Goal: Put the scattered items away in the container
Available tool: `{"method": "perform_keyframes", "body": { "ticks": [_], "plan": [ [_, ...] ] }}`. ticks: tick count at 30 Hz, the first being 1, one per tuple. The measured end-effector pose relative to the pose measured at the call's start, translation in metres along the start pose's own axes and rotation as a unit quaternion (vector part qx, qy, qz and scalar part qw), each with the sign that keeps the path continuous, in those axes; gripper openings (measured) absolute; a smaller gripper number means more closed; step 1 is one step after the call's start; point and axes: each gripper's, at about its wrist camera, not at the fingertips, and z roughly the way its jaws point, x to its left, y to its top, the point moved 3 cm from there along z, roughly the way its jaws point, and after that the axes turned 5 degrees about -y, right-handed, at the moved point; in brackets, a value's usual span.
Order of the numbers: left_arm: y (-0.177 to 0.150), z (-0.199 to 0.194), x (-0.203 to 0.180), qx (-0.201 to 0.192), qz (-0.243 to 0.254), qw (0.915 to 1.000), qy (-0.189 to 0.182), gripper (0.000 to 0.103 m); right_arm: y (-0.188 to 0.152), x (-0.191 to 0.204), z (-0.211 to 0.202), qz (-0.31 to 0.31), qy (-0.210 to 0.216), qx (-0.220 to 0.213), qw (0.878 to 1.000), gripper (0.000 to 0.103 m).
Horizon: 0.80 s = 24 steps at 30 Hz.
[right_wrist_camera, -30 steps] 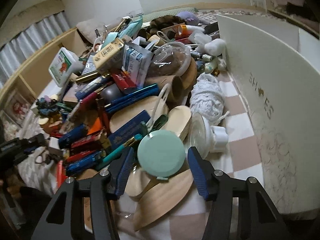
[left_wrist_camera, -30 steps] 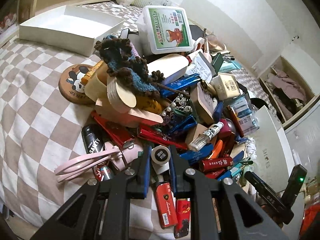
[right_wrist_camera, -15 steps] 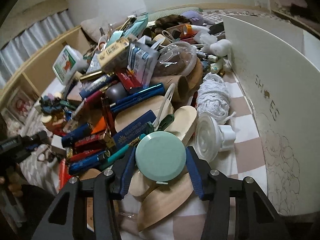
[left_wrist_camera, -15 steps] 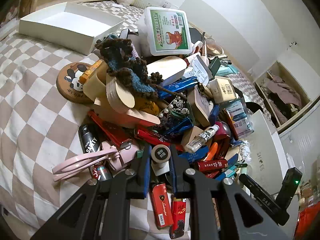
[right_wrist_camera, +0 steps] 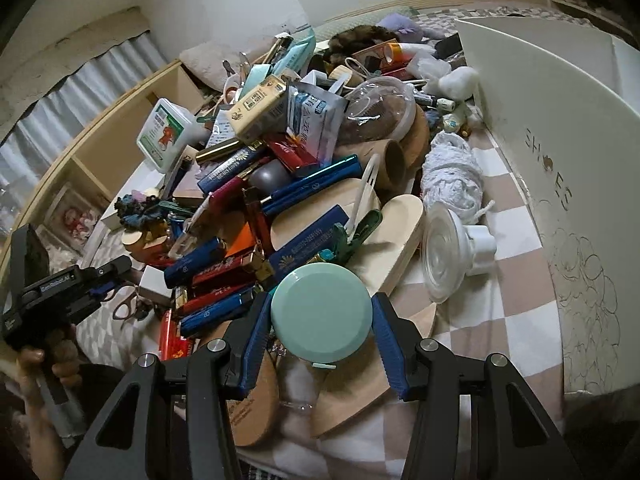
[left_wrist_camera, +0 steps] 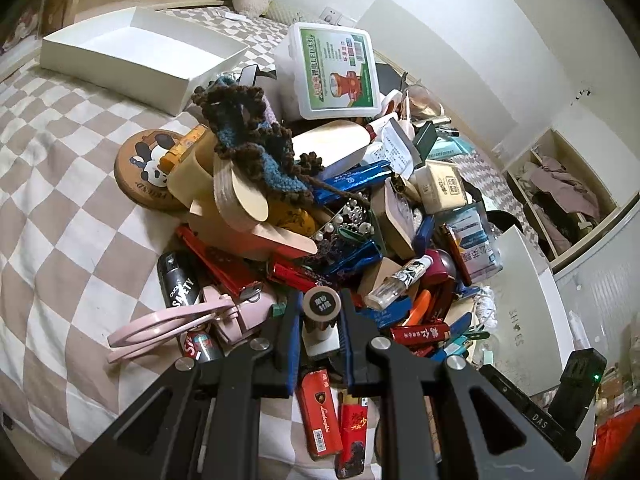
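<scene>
My left gripper [left_wrist_camera: 321, 322] is clamped on a small white bottle with a dark round cap [left_wrist_camera: 321, 304], held just above a heap of scattered items [left_wrist_camera: 360, 216] on a checked bedspread [left_wrist_camera: 60, 184]; my right gripper [right_wrist_camera: 320, 316] has its blue pads pressed against both sides of a round mint-green compact [right_wrist_camera: 321, 312]; the empty white box [left_wrist_camera: 136, 52] sits beyond the heap, well apart from both grippers.

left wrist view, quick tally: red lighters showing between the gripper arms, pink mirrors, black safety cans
red rectangular lighters: 2
pink folding plastic mirror: 1
black cylindrical can marked safety: 1
total: 4
</scene>
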Motion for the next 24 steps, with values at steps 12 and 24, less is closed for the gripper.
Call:
{"method": "perform_keyframes", "body": {
  "ticks": [12,24],
  "plan": [
    [0.001,-0.005,-0.001,-0.013,0.001,0.9999,-0.002,0.017,-0.005,0.0,0.006,0.004,0.01,0.025,1.0,0.051],
    [0.002,-0.015,-0.007,-0.036,0.012,0.999,-0.022,0.017,0.015,0.006,-0.016,-0.001,0.022,-0.009,1.0,0.051]
  ]
}}
